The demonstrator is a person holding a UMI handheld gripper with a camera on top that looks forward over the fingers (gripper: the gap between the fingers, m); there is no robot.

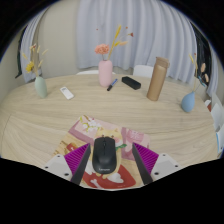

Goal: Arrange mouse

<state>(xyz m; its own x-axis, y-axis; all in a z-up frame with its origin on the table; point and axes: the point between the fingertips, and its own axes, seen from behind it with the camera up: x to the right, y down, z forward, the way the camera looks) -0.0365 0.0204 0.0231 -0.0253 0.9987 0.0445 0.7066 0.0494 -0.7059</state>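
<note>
A black computer mouse (104,158) lies on a mouse pad (93,127) printed in white, red and pink, at the near edge of a round wooden table (50,120). My gripper (109,150) is open around the mouse, which stands between the fingers. The left finger's magenta pad (78,158) is close against the mouse's side. A gap shows between the mouse and the right finger's pad (142,160). The mouse points away from me, toward the middle of the table.
Beyond the mouse stand a pink vase with flowers (105,72), a small black object (131,83) and a tall brown cylinder (157,80). A teal vase (41,87) and a white item (66,93) are at the left, a blue vase (189,101) at the right. Curtains hang behind.
</note>
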